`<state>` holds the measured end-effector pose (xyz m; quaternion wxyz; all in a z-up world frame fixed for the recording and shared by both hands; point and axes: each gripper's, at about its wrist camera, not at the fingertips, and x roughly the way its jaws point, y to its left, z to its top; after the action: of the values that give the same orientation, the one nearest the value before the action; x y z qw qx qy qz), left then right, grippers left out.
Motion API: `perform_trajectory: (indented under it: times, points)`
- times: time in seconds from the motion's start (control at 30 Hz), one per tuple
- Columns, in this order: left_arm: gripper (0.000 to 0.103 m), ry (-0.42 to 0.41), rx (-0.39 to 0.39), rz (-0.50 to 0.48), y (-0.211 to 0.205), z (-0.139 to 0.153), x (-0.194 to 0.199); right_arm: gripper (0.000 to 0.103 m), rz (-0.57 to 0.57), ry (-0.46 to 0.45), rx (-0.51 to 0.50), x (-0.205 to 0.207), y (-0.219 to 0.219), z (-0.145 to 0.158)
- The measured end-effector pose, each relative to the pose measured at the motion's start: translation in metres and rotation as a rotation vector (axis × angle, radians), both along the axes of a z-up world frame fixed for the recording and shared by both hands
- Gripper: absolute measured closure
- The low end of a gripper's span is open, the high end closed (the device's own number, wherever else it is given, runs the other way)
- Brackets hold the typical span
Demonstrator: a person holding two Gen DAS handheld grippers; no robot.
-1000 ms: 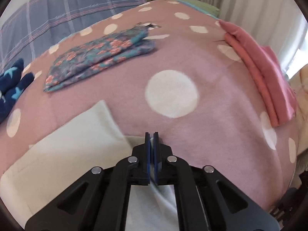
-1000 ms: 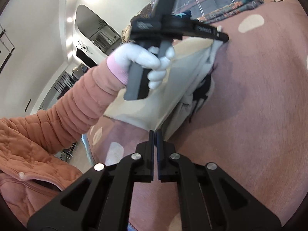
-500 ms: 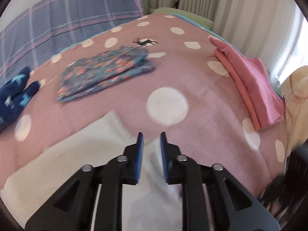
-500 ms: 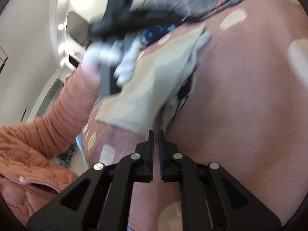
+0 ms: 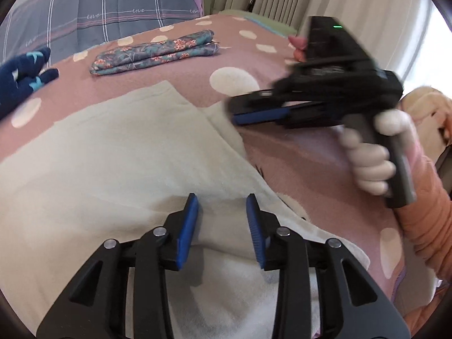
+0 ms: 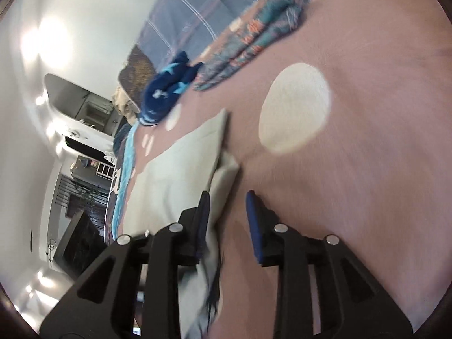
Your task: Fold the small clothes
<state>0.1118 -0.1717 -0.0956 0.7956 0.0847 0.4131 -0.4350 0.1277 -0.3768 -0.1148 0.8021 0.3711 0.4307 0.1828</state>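
Observation:
A cream garment [image 5: 118,158] lies folded on the pink dotted blanket [image 5: 296,152]. My left gripper [image 5: 221,212] is open just above it, holding nothing. The right gripper [image 5: 234,115] shows in the left wrist view at the garment's far right edge, held by a gloved hand. In the right wrist view my right gripper [image 6: 227,203] is open and empty, its jaws over the edge of the cream garment [image 6: 180,175].
A folded floral garment [image 5: 155,52] lies at the back of the blanket. A navy star-patterned garment [image 5: 19,82] sits at the left. A grey plaid pillow [image 5: 113,8] and curtains [image 5: 339,2] are behind.
Both grippers have opened and let go of the cream garment, which now lies flat on the blanket. The right gripper has swung over to the garment's right edge.

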Motion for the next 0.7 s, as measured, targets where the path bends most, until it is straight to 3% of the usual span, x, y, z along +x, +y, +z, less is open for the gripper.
perform_trajectory:
  times: [0.1,0.13,0.23,0.27,0.33,0.37,0.43,0.53,0.7]
  points:
    - [0.067,0.04,-0.06,0.0,0.006,-0.002,0.006,0.086,0.027,-0.01,0.001,0.018,0.012,-0.002]
    - [0.067,0.054,-0.083,0.0,0.009,-0.001,0.009,0.101,0.026,-0.018,-0.031,0.02,0.016,0.0]
    - [0.065,0.064,-0.126,-0.001,0.014,0.0,0.006,0.102,-0.04,-0.112,-0.16,0.011,0.021,0.019]
    - [0.064,0.069,-0.136,-0.002,0.015,0.0,0.006,0.102,-0.067,-0.139,-0.222,0.007,0.023,0.023]
    - [0.064,0.082,-0.149,-0.001,0.015,0.0,0.008,0.103,-0.137,-0.136,-0.447,0.009,0.027,0.019]
    - [0.064,0.087,-0.152,-0.001,0.016,0.0,0.009,0.103,-0.156,-0.117,-0.481,0.012,0.023,0.012]
    - [0.064,0.087,-0.17,0.001,0.018,0.001,0.01,0.103,-0.168,-0.097,-0.361,0.007,0.008,0.01]
    - [0.064,0.076,-0.203,0.033,0.027,0.007,0.008,0.103,-0.134,-0.152,-0.344,-0.025,0.015,0.032]
    - [0.064,0.057,-0.363,0.117,0.074,0.04,0.003,0.099,0.131,-0.272,-0.249,-0.112,0.078,0.054]
